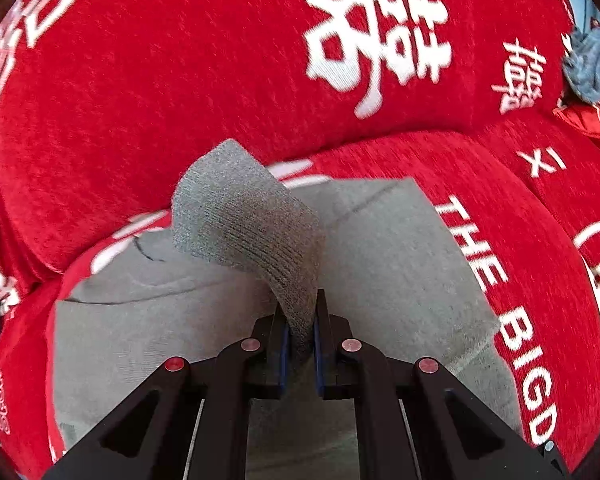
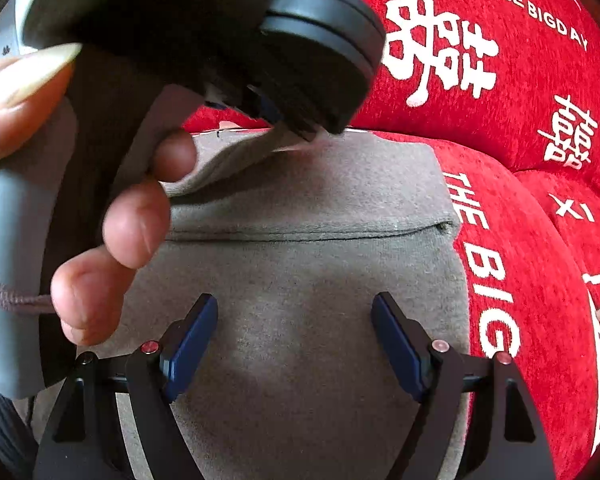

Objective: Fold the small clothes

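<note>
Nearest in the left wrist view, the left claw [image 1: 300, 332] is clenched on a ribbed cuff [image 1: 252, 224] of the grey garment [image 1: 400, 264], the knit pinched between the two blue pads [image 1: 284, 354] and standing up above the flat body of the cloth. The right claw [image 2: 294, 340] is released, its fingers spread wide and hovering just over the near part of the same garment [image 2: 300, 360], touching nothing that can be seen. To its left, the hand [image 2: 100, 240] that holds the left tool crowds that view, with the tool's dark body above it.

The garment lies spread on a red sofa seat [image 1: 540, 272] printed with white lettering; a fold edge [image 2: 308, 234] already runs across it from side to side. Beyond it rises the red back cushion [image 1: 180, 80], and far off to the right sits a blue-grey bundle [image 1: 592, 64].

The step in hand looks like carrying the sleeve inward over the body. To do it well, keep the pinch firm but lift only enough for the cuff to clear the cloth, then sweep it across so the sleeve lies parallel to the existing fold edge, not skewed. The free right claw would serve best pressing down on the body near the shoulder line, so the soft knit does not drag along. Lower the cuff flat before letting go, since stretchy ribbing tends to spring back and curl.
</note>
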The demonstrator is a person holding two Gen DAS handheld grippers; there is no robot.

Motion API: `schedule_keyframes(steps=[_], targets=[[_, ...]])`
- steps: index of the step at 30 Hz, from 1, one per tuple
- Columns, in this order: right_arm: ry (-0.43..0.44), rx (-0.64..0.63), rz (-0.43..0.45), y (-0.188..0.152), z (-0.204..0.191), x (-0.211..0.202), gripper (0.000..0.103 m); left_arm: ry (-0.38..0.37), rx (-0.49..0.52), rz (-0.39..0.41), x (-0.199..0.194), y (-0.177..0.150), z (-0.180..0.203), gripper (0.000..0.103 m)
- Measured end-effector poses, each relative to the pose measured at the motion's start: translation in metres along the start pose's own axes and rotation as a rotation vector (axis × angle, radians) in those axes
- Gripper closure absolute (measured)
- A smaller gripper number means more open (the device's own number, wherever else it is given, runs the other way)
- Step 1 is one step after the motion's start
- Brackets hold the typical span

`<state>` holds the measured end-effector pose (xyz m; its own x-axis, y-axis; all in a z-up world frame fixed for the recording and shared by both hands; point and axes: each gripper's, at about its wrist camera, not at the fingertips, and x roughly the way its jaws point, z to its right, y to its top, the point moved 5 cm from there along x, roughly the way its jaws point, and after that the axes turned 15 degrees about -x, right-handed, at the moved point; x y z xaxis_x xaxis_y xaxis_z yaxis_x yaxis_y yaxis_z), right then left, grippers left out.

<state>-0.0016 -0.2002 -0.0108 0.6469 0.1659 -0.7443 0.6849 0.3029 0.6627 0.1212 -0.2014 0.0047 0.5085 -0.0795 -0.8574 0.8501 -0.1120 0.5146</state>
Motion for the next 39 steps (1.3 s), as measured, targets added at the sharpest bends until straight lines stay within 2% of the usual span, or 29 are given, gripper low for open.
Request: schedule_keyframes(steps=[6, 8, 9, 10, 11, 12, 13, 18, 20, 23, 26, 28, 30, 34, 36, 39], targets=[[0.001, 0.000, 0.005, -0.002, 0.000, 0.001, 0.021, -0.027, 0.043, -0.108, 0.022, -0.007, 0.010, 0.092], [-0.001, 0.000, 0.006, -0.002, 0.001, 0.001, 0.021, -0.034, 0.052, -0.129, 0.026, -0.010, 0.012, 0.087], [-0.005, -0.004, 0.006, -0.002, 0.000, 0.002, 0.021, -0.048, 0.053, -0.133, 0.026, -0.011, 0.012, 0.068], [-0.007, -0.007, 0.006, -0.002, 0.000, 0.001, 0.021, -0.075, 0.048, -0.137, 0.025, -0.012, 0.012, 0.035], [-0.007, -0.007, 0.007, -0.002, -0.001, 0.001, 0.021, -0.088, 0.044, -0.134, 0.024, -0.012, 0.012, 0.017], [-0.007, -0.007, 0.008, -0.003, 0.000, 0.002, 0.021, -0.094, 0.042, -0.117, 0.021, -0.011, 0.012, 0.006], [-0.006, -0.007, 0.008, -0.003, 0.000, 0.002, 0.021, -0.104, 0.046, -0.090, 0.015, -0.010, 0.012, 0.006], [0.013, 0.004, 0.020, -0.003, 0.001, 0.002, 0.020, -0.185, 0.043, -0.070, -0.005, -0.004, 0.007, 0.006], [0.019, 0.008, 0.022, -0.004, 0.002, 0.001, 0.020, -0.220, 0.027, -0.044, -0.019, 0.000, -0.006, 0.006], [0.052, 0.033, 0.035, -0.004, 0.006, -0.003, 0.020, -0.219, -0.032, -0.004, -0.033, 0.002, -0.041, 0.006], [0.068, 0.110, 0.089, 0.000, 0.023, -0.019, 0.019, -0.161, -0.114, 0.028, -0.034, -0.003, -0.086, 0.006], [0.028, 0.117, 0.140, 0.017, 0.034, -0.029, 0.019, -0.108, -0.180, 0.024, -0.026, -0.010, -0.114, 0.006], [0.022, 0.112, 0.150, 0.040, 0.041, -0.028, 0.019, -0.048, -0.247, 0.019, -0.016, -0.019, -0.138, 0.006], [0.094, 0.059, 0.076, 0.093, 0.023, 0.010, 0.019, -0.007, -0.340, 0.018, -0.007, -0.036, -0.165, 0.006], [0.081, 0.027, 0.022, 0.108, 0.014, 0.035, 0.019, -0.006, -0.375, 0.017, -0.005, -0.041, -0.176, 0.006], [0.069, -0.016, -0.062, 0.111, 0.008, 0.065, 0.019, 0.009, -0.397, 0.000, 0.002, -0.050, -0.191, 0.006]])
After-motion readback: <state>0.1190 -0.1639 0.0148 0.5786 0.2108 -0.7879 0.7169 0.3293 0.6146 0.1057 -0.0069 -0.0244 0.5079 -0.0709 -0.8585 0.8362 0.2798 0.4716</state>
